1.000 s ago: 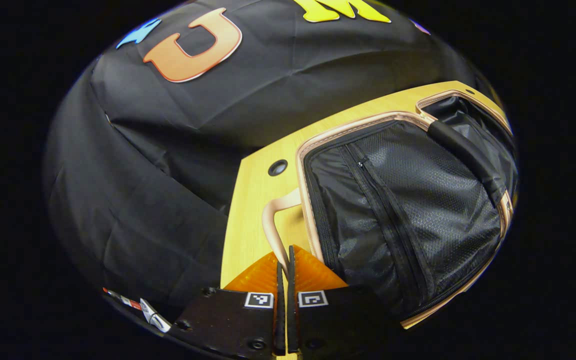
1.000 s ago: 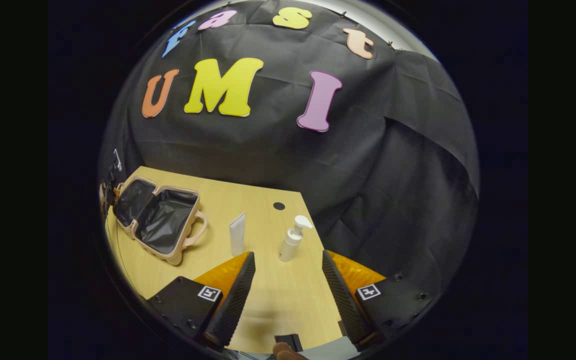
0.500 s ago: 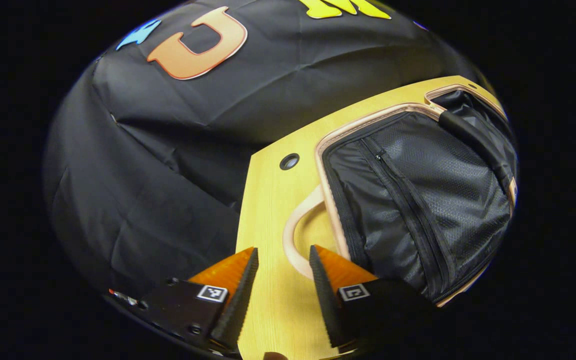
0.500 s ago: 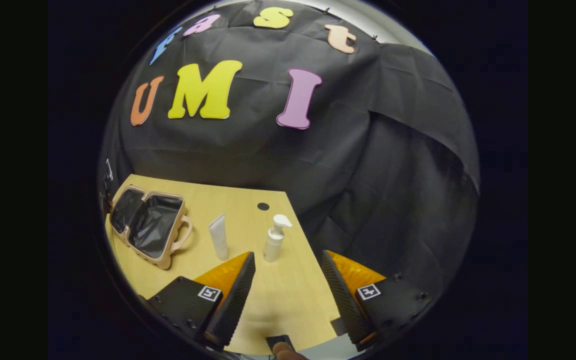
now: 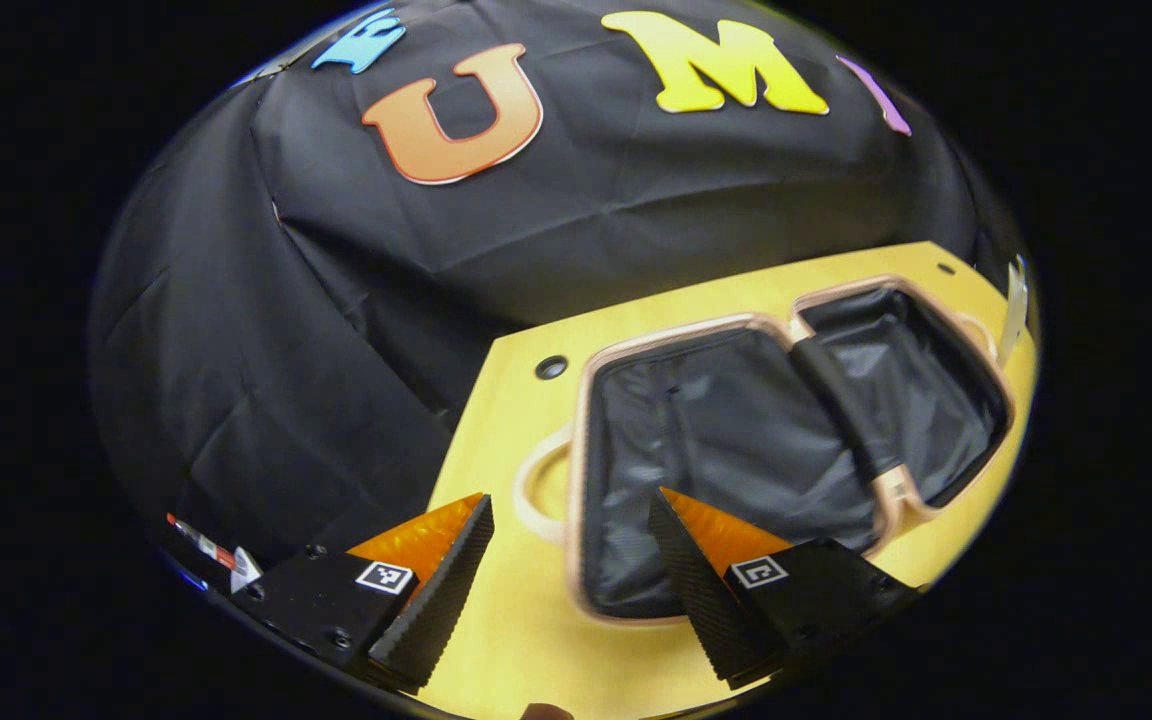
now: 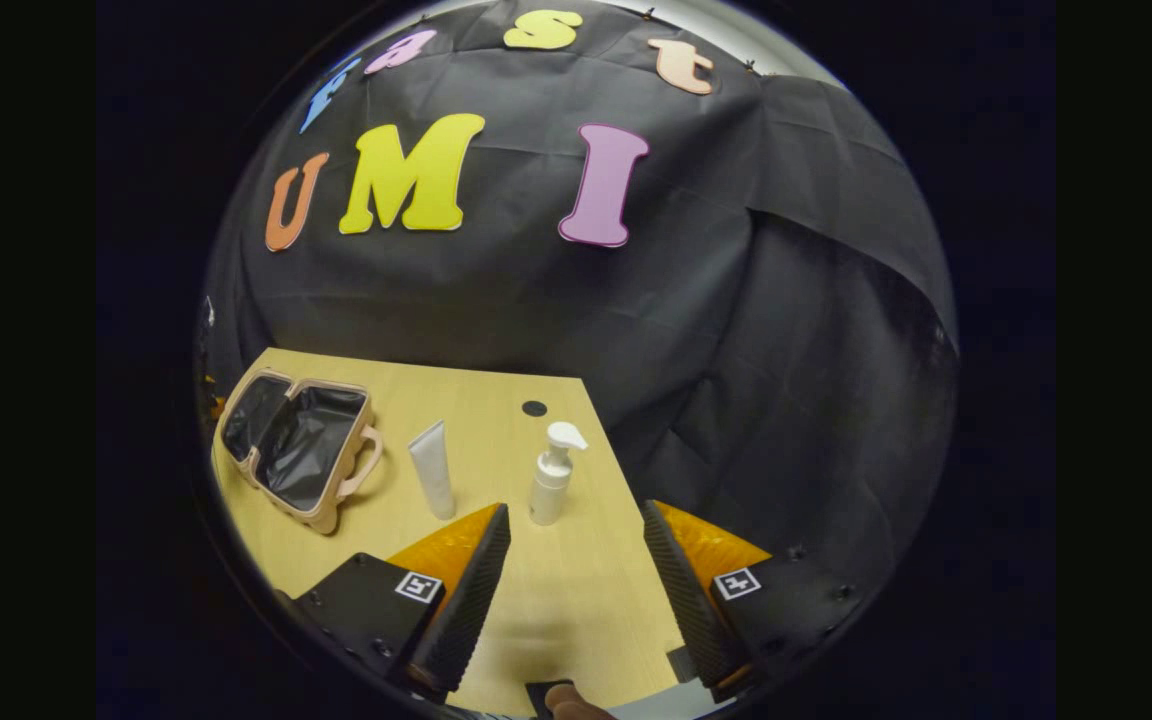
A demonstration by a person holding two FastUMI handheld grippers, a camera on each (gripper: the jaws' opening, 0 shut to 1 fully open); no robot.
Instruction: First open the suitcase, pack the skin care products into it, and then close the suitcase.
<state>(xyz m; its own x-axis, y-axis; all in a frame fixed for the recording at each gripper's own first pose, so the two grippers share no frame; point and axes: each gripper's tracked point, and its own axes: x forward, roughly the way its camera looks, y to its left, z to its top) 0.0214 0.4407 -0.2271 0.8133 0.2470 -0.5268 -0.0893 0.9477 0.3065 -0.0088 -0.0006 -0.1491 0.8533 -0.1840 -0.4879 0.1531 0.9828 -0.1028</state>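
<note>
A small pink suitcase [image 5: 736,440] lies wide open and flat on a pale wooden bench [image 5: 526,640], both dark-lined halves facing up, a dark strap crossing the hinge between them. The left gripper [image 5: 571,560] hovers just above the bench at the suitcase's near edge, its fingers spread wide and holding nothing; the curved carrying handle [image 5: 526,490] lies between and just beyond them. In the right gripper view, the right gripper [image 6: 576,570] hangs over bare bench, fingers wide apart and empty. Just ahead of it a white pump bottle [image 6: 553,485] stands upright, and a white tube [image 6: 432,483] stands beside it to the left. The open suitcase [image 6: 296,445] sits farther left, apart from both products
</note>
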